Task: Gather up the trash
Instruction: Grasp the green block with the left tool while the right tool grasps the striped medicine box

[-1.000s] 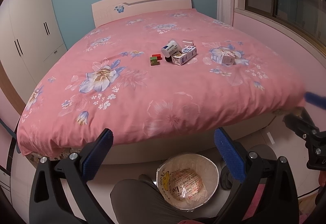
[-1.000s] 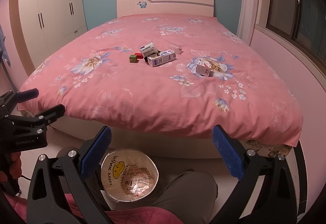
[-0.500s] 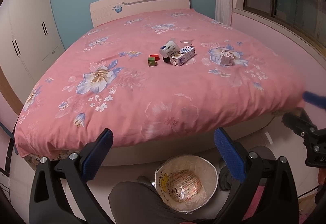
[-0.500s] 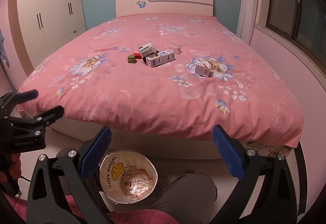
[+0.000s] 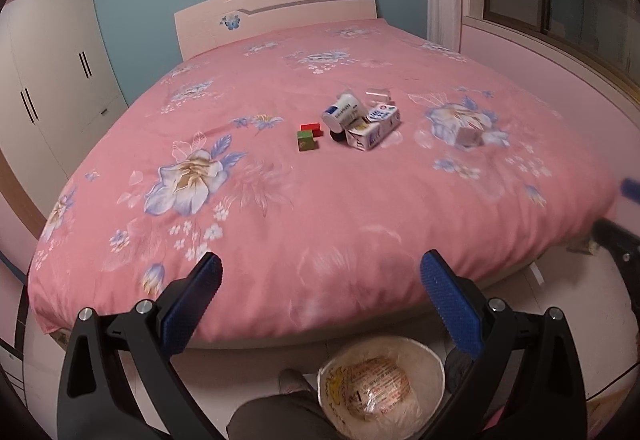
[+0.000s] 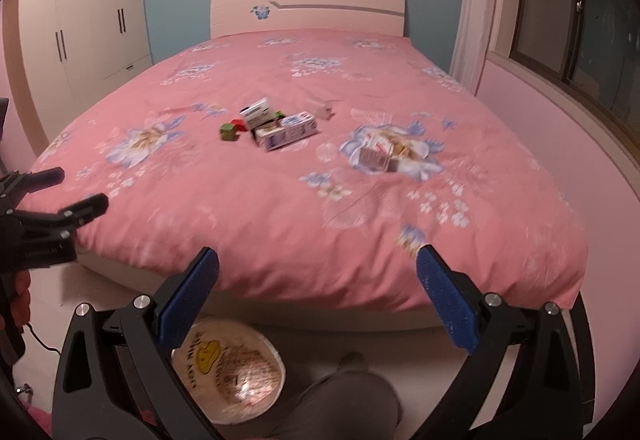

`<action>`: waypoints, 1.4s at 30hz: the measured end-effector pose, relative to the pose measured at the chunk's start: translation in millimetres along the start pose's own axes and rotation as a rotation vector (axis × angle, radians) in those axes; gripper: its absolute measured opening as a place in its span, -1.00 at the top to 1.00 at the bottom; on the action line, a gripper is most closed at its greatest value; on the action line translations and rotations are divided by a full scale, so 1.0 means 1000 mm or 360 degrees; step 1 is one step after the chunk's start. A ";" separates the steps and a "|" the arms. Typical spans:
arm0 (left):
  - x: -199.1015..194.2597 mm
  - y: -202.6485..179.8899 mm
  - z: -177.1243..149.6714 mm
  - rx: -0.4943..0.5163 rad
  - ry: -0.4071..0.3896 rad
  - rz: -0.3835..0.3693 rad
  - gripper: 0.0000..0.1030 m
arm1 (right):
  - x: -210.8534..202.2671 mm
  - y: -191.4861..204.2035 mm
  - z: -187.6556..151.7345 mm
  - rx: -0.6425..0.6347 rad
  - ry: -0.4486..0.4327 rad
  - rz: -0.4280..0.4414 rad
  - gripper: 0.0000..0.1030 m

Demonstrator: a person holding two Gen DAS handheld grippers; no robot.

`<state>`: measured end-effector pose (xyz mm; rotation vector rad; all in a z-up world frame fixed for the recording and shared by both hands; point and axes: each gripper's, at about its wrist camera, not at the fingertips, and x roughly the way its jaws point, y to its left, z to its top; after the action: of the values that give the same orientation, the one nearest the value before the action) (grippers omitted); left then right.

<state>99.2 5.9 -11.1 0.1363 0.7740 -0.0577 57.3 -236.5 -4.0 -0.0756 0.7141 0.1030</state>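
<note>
While both grippers gape, cartons (image 5: 372, 128) lie mid-bed, well beyond fingers (image 5: 192, 300).

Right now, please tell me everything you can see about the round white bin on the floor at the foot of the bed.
The round white bin stands upright on the pale floor, just in front of the pink floral bed, beside the person's grey-trousered leg. It is open, without a lid, and lined with a thin whitish plastic bag bearing a yellow cartoon print. Inside lies a crinkled, shiny wrapper with reddish print. Neither pair of tongs touches it.
</note>
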 end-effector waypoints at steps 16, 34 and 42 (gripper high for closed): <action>0.134 0.035 0.090 -0.0134 0.0132 0.0011 -0.96 | 0.117 -0.045 0.078 0.0120 0.0049 -0.0123 -0.87; 0.304 0.040 0.136 -0.0242 0.0332 -0.0045 -0.96 | 0.274 -0.091 0.111 0.0208 0.0280 -0.0208 -0.87; 0.352 0.049 0.141 -0.0384 0.0431 -0.0087 -0.91 | 0.333 -0.105 0.120 0.0336 0.0396 -0.0170 -0.87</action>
<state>453.4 33.2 -152.8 -0.1088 1.0486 0.0028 397.6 -305.2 -128.8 0.0769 0.9639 -0.0861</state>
